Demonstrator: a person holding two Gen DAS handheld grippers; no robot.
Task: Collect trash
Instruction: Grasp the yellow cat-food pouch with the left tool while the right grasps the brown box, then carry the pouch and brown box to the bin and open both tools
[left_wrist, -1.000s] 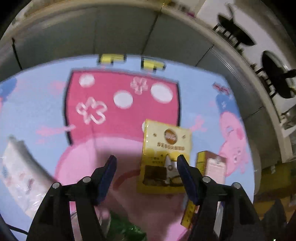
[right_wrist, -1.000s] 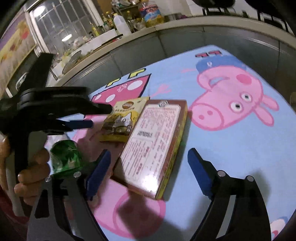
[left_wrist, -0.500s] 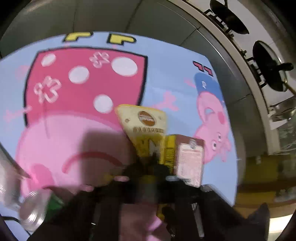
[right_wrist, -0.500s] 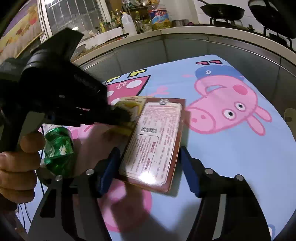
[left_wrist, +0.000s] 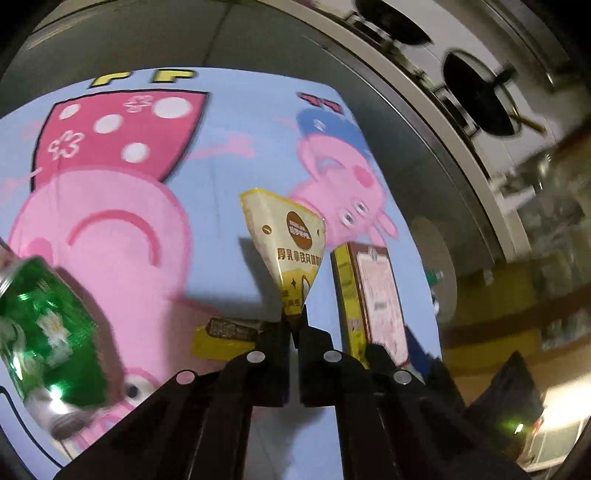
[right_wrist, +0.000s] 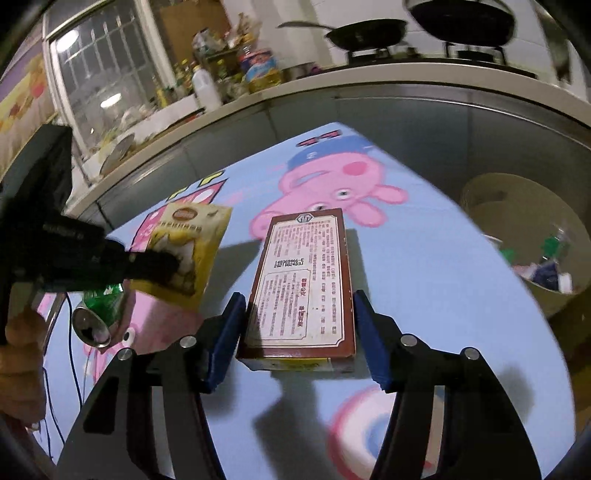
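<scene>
Right wrist view, nearest first: your right gripper (right_wrist: 299, 339) has the brown box (right_wrist: 306, 280) between its blue pads (right_wrist: 227, 332) and the jaws are closing on it. The box casts a shadow on the cartoon mat (right_wrist: 424, 258), so I'd guess it's already off the surface. To the left, your left gripper (right_wrist: 162, 264) is pinched tight on the yellow snack pouch (right_wrist: 192, 240), which hangs in the air above the mat. Under it a green can (right_wrist: 99, 314) lies on its side near the mat's left edge, nobody touching it. Past the mat's right edge sits a tan bin (right_wrist: 517, 236) with some scraps in it already, too blurry to say what exactly.

Left wrist view shows the same pinch: the pouch (left_wrist: 291, 251) is squeezed into a cone where the jaws meet.

So you're maybe midway: two pieces in hand but not binned, and the can hasn't been picked up yet.
</scene>
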